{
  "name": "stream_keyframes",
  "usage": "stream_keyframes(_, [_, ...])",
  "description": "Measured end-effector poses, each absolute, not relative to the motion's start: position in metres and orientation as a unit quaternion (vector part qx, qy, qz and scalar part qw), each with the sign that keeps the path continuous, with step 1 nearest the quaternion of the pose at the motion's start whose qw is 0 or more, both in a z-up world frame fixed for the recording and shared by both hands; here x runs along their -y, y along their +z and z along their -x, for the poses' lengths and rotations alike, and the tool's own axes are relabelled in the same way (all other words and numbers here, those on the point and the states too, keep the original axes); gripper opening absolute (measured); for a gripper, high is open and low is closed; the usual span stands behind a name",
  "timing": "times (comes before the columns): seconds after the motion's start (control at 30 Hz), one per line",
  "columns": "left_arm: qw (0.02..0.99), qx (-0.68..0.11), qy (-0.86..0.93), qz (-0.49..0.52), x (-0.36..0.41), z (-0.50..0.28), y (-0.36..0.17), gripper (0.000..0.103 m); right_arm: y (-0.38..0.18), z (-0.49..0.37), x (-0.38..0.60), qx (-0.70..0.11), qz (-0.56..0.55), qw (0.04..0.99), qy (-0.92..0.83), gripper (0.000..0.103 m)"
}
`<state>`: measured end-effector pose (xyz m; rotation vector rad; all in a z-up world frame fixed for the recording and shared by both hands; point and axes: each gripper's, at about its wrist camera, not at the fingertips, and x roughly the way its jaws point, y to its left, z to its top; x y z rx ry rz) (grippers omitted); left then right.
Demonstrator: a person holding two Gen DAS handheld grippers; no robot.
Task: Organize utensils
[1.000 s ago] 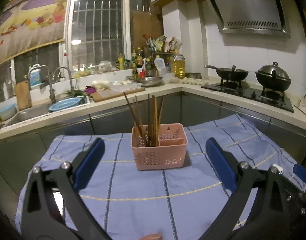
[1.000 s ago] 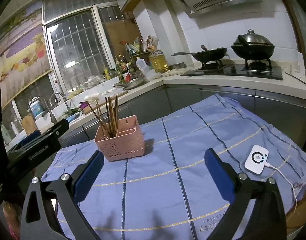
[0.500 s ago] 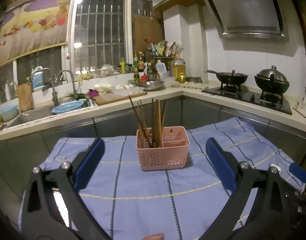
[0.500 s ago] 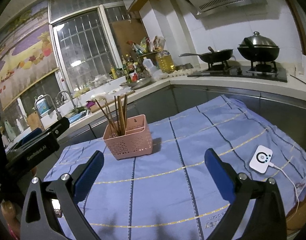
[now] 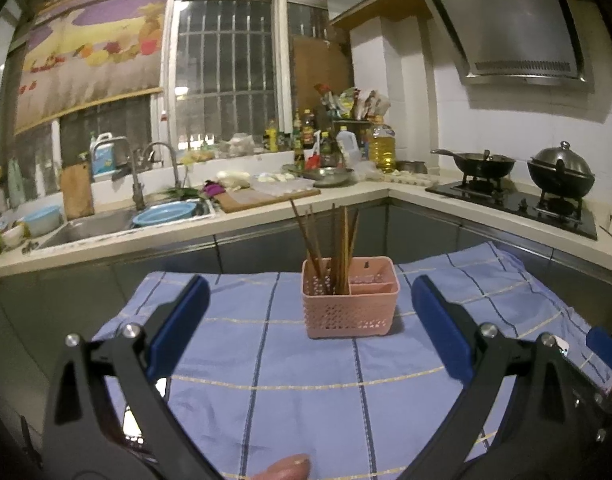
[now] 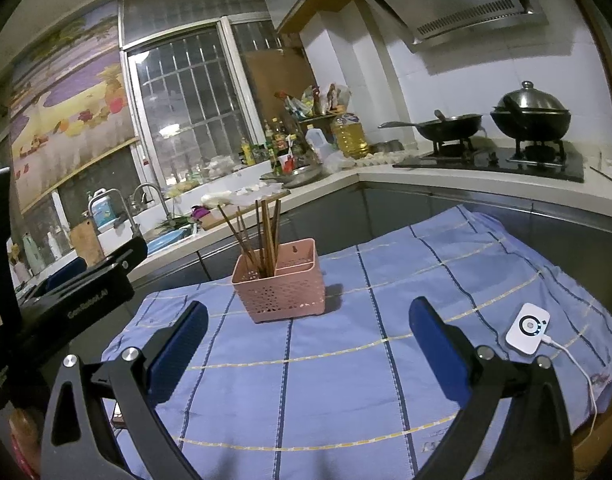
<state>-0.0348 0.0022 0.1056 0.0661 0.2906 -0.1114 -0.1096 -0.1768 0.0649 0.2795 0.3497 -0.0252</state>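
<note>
A bundle of brown chopsticks [image 5: 333, 246] stood leaning in the left compartment of a pink perforated utensil caddy [image 5: 351, 303], whose right side was split into smaller sections that looked empty, though the dim light left their bottoms hard to read. The caddy sat on a blue checked tablecloth [image 5: 290, 364] toward the far edge of the table, and no loose utensil showed on the cloth around it. The left gripper [image 5: 311, 320] hung above the near part of the cloth with its jaws spread wide and nothing between them, well short of the caddy; the right gripper [image 6: 308, 340] was the same, wide apart and empty. A white wired device [image 6: 528, 328] lay on the cloth near the right edge. By the look of it the sorting was done or nearly so; any next move would call for finding a utensil outside these views, or closing on the chopstick tops to regroup them
</note>
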Motion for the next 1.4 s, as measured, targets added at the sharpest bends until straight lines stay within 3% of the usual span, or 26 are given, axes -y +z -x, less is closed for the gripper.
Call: stream_keyframes(1.4, [0.974, -0.213, -0.003, -0.072, -0.007, 0.026, 0.081, 0.097, 0.049, 0.094, 0.157, -0.195, -0.154, 0.967, 0.064, 0.099])
